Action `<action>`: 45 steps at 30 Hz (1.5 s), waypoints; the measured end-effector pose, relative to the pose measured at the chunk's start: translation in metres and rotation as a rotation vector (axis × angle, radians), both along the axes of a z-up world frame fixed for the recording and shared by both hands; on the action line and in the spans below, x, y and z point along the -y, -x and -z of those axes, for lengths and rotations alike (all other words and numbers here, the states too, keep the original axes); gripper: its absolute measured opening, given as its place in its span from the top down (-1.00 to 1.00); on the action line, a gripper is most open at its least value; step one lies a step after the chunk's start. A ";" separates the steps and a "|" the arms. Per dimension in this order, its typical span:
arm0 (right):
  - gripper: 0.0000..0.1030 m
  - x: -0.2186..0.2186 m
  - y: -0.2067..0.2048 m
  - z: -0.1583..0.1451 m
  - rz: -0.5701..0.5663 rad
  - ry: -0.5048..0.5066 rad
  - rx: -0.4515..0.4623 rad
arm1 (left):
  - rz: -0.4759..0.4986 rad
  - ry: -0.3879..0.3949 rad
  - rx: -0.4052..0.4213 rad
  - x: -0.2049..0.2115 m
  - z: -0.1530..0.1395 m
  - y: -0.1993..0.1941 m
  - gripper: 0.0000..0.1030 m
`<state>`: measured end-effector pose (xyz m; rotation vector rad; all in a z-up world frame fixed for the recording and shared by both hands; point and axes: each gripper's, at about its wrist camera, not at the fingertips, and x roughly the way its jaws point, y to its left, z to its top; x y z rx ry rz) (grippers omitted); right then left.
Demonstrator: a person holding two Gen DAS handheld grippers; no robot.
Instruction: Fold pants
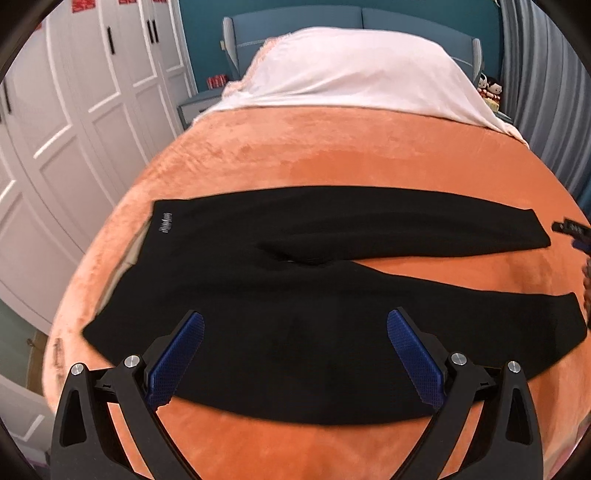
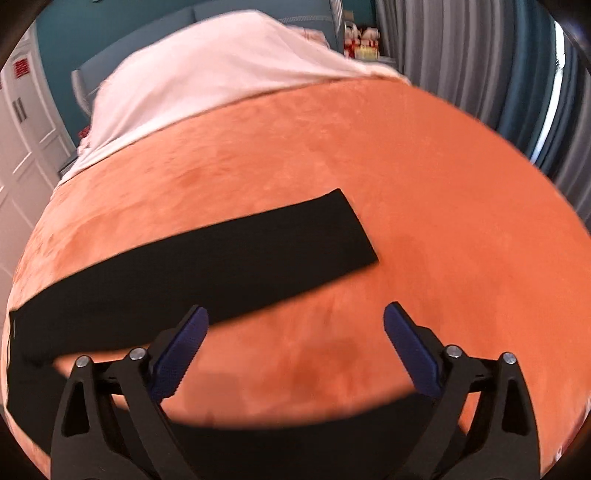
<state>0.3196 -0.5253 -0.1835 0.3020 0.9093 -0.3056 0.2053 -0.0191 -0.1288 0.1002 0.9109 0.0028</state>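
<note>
Black pants (image 1: 295,295) lie flat across the orange blanket (image 1: 332,158), with the waistband and a small silver logo (image 1: 166,223) at the left and both legs spread apart to the right. My left gripper (image 1: 295,314) hovers open over the seat area, its blue pads wide apart and nothing between them. In the right wrist view the far leg (image 2: 221,266) ends in a straight hem, and the near leg (image 2: 295,435) shows as a dark band below. My right gripper (image 2: 295,308) stands open above bare blanket between the two legs.
A white cover (image 1: 351,74) drapes the pillows at the head of the bed, before a blue headboard (image 1: 295,22). White wardrobe doors (image 1: 74,129) stand at the left. Grey curtains (image 2: 461,55) hang at the right, with small plush toys (image 1: 489,90) beside them.
</note>
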 end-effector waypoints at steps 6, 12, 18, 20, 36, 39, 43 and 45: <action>-0.63 0.056 -0.079 0.043 0.034 -0.008 -0.066 | 0.023 -0.018 -0.047 0.012 0.042 -0.042 -0.89; -0.59 0.083 -0.117 0.083 0.034 -0.048 -0.118 | 0.013 -0.030 -0.070 0.012 0.071 -0.066 -0.89; 0.55 0.069 -0.113 0.077 -0.028 -0.009 -0.080 | -0.069 -0.021 -0.035 -0.041 0.065 -0.119 -0.89; 0.73 0.067 -0.110 0.070 -0.024 -0.026 -0.056 | -0.156 -0.043 -0.012 -0.082 0.058 -0.154 -0.89; 0.74 0.041 -0.100 0.053 0.093 0.003 -0.068 | -0.379 0.090 -0.308 -0.282 0.121 -0.335 0.49; 0.74 0.037 -0.095 0.041 0.100 0.003 -0.051 | -0.401 0.195 -0.273 -0.292 0.104 -0.330 0.72; 0.74 0.032 -0.072 0.000 0.088 0.002 0.060 | -0.358 0.250 -0.164 -0.292 0.056 -0.297 0.77; 0.74 0.029 -0.050 -0.025 0.062 -0.014 0.136 | -0.313 0.274 -0.100 -0.291 0.025 -0.269 0.77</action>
